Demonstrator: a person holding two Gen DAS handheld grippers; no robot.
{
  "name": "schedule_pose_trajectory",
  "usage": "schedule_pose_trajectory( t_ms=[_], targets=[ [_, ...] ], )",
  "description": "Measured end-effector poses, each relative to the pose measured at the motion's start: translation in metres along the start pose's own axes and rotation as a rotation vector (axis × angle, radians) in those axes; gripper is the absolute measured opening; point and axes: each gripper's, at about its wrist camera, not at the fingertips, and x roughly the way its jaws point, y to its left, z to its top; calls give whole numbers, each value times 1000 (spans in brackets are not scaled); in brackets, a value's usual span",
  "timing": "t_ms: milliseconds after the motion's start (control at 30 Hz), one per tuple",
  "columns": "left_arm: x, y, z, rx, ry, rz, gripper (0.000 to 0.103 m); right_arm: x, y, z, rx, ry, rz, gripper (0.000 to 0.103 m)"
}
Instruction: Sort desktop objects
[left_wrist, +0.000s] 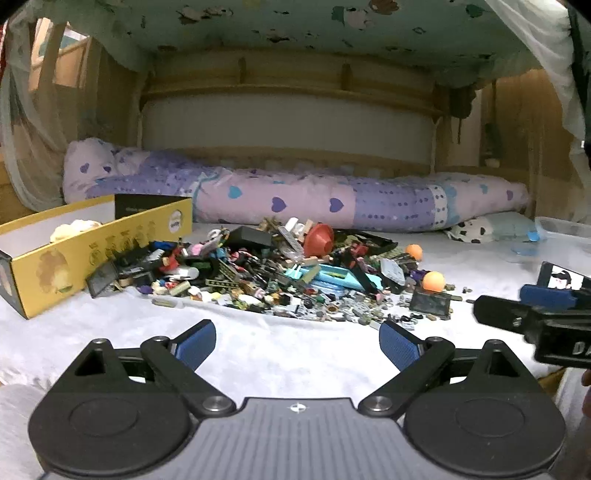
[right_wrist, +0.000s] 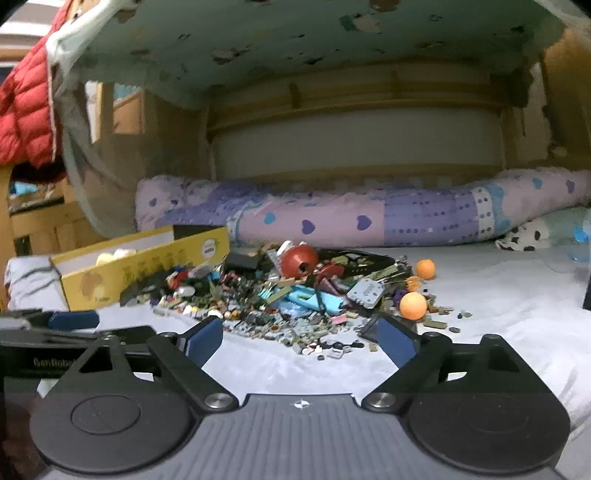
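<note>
A pile of small mixed toys and parts (left_wrist: 280, 273) lies on a white bed sheet, also in the right wrist view (right_wrist: 288, 295). In it are a red cone-shaped piece (left_wrist: 319, 240) (right_wrist: 299, 260), two orange balls (left_wrist: 434, 281) (right_wrist: 413, 305) and blue plastic pieces (left_wrist: 332, 278). A yellow cardboard box (left_wrist: 85, 251) (right_wrist: 147, 269) stands open left of the pile. My left gripper (left_wrist: 297, 345) is open and empty, short of the pile. My right gripper (right_wrist: 301, 341) is open and empty at the pile's near edge, and shows at the right of the left wrist view (left_wrist: 532, 314).
A rolled purple quilt with hearts (left_wrist: 295, 199) lies behind the pile under a wooden bunk frame. A clear plastic tub (left_wrist: 565, 229) and a spotted soft toy (left_wrist: 469, 229) sit at the right. A red jacket (right_wrist: 26, 96) hangs at the left.
</note>
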Motion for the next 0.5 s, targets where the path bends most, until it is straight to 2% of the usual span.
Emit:
schedule_pose_trajectory(
  t_ms=[100, 200, 367, 433, 500],
  targets=[
    [7, -2, -2, 15, 20, -14, 96, 5, 2, -3, -15, 20, 12, 79],
    [14, -4, -5, 23, 47, -26, 96, 9, 1, -5, -3, 41, 31, 63],
    [21, -4, -9, 22, 69, -45, 96, 18, -2, -8, 23, 77, 46, 32],
    [24, -5, -10, 23, 75, -52, 96, 21, -5, -9, 37, 86, 54, 26],
    [24, -6, -10, 27, 62, -14, 96, 23, -7, -10, 49, 91, 56, 26]
  ],
)
